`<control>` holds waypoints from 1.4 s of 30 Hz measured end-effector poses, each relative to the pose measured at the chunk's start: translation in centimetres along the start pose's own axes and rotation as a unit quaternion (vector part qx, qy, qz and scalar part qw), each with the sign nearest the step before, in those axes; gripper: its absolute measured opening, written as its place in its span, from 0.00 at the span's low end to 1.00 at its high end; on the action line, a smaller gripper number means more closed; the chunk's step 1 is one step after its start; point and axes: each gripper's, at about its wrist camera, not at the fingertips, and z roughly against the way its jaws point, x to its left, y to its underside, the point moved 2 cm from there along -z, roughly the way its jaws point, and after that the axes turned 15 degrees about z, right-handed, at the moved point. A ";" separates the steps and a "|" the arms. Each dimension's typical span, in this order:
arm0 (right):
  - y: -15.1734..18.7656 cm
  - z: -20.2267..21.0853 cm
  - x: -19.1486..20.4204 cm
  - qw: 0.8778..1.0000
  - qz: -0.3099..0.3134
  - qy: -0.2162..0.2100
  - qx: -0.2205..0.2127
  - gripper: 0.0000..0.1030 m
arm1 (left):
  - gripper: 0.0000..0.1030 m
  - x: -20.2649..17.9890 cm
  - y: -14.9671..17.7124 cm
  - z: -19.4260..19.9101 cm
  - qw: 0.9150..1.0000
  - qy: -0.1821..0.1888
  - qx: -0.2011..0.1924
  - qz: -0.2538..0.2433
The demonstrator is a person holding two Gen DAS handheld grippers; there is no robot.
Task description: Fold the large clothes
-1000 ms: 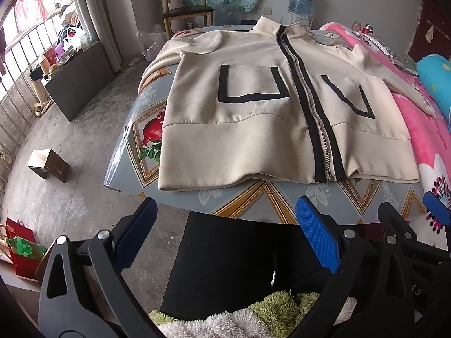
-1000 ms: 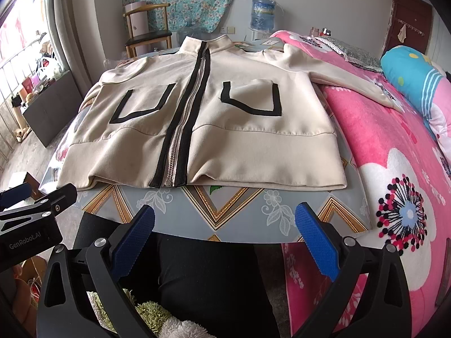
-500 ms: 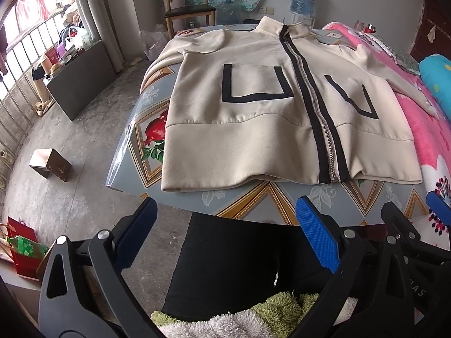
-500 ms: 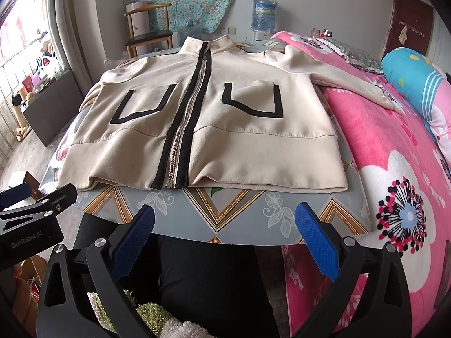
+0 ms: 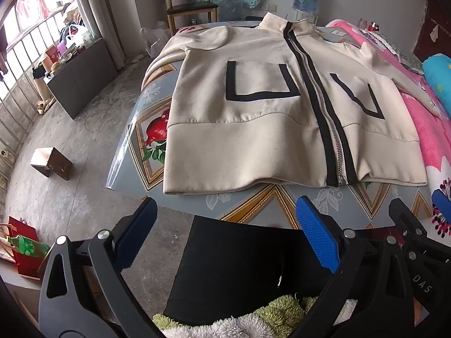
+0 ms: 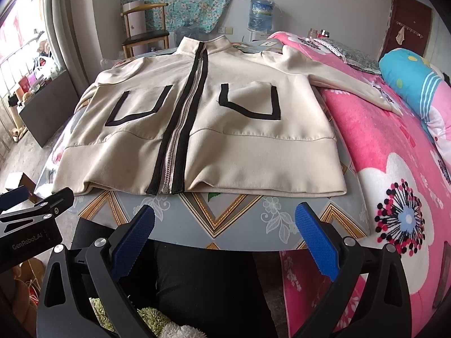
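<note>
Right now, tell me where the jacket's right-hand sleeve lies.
In the right wrist view the sleeve runs off the table's far right corner onto the pink floral blanket, its cuff near the blue pillow.

- Daylight pours in from the window (image 5: 33, 36) on the left, slightly blown out
- Sharp overall, soft shadows
- Heavy fisheye bending, dark corners

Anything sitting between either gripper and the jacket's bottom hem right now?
Nothing visible. Only bare patterned table cover lies between the open left gripper, the open right gripper and the beige jacket, whose hem faces them.
</note>
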 end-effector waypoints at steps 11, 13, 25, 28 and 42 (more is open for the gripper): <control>-2.1 -1.1 0.5 0.999 0.020 0.031 -0.008 0.94 | 0.92 1.0 -1.6 -2.5 1.000 -0.015 0.010 0.008; -2.9 -1.5 0.8 0.999 0.033 0.043 -0.006 0.94 | 0.92 1.4 -2.2 -3.1 1.000 -0.020 0.009 0.009; -11.1 -3.6 4.7 0.992 0.106 -0.013 -0.066 0.94 | 0.92 6.1 -8.3 -5.7 0.999 -0.022 -0.020 0.042; -13.5 -4.3 6.7 0.988 0.119 -0.051 -0.087 0.94 | 0.92 9.7 -10.9 -5.2 0.995 0.008 -0.056 0.079; -19.1 -10.6 19.1 0.965 0.215 -0.141 -0.047 0.94 | 0.92 32.1 -18.8 -18.6 0.928 0.168 -0.027 0.333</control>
